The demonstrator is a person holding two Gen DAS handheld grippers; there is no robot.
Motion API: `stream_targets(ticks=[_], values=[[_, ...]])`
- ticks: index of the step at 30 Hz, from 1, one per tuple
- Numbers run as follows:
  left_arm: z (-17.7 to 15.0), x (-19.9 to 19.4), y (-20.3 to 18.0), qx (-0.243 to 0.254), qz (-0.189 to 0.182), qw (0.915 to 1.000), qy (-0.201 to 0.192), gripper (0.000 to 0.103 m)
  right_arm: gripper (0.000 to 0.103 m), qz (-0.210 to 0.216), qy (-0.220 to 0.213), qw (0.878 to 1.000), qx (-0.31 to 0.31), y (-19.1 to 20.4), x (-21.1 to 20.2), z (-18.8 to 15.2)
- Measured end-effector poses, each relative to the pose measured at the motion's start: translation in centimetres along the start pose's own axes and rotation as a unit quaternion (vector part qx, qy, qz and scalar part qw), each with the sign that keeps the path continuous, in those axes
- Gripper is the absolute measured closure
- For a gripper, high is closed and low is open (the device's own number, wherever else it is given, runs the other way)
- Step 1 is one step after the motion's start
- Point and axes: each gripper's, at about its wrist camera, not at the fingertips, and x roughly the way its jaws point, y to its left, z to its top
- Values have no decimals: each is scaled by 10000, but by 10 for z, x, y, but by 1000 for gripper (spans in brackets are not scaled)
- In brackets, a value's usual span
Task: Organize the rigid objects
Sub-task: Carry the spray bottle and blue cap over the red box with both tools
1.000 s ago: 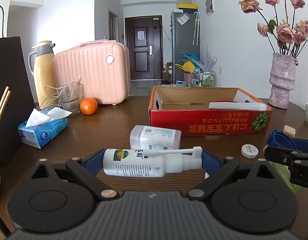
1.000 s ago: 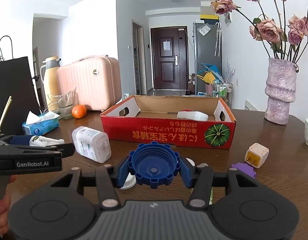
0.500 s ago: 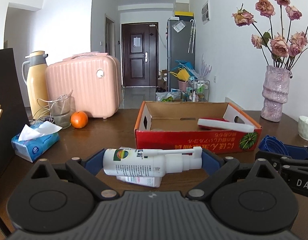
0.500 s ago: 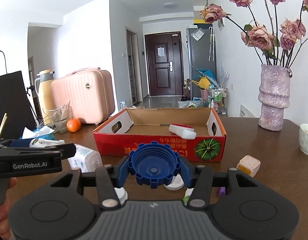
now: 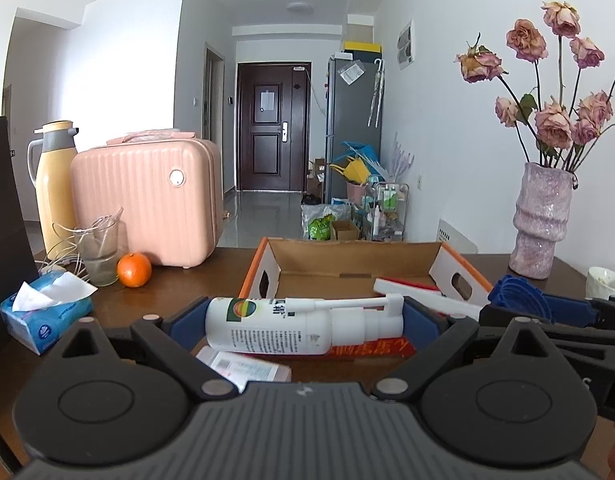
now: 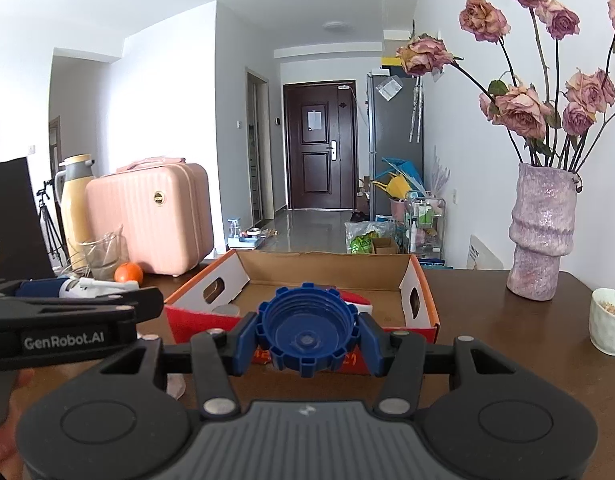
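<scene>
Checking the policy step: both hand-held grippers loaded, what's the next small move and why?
Probably carry both forward over the red cardboard box. The left hand-held gripper clamps the white spray bottle, the right hand-held gripper the blue plastic cap, both short of its near wall.

I'm counting two grippers, a left gripper [image 5: 305, 322] and a right gripper [image 6: 306, 334]. One white spray bottle [image 5: 303, 328], one blue cap [image 6: 307, 332]. One red cardboard box [image 6: 421, 300] ahead, with one white-and-red item [image 5: 423, 298] lying in it that I can't identify. Far left: one pink suitcase [image 5: 147, 204], one yellow thermos [image 5: 55, 192], one glass [image 5: 99, 252], one orange [image 5: 134, 270]. Near left, one blue tissue pack [image 5: 43, 318]. Right side gives me one purple vase [image 6: 541, 232], and I make out about ten dried roses [image 6: 519, 110] across both views, some cut off at the edge. One small white cup [image 6: 609, 320].
</scene>
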Motion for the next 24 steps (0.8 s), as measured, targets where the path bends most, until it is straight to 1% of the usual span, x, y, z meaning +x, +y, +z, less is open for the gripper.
stream_targets(ticks=[14,24], values=[[18,43,-7,-234,43,9997,-25,4,51,-100,-11,9998,147,-16,42,19],[26,79,-10,-216,132,9997,53,4,51,-250,48,9994,218,-30,73,25]])
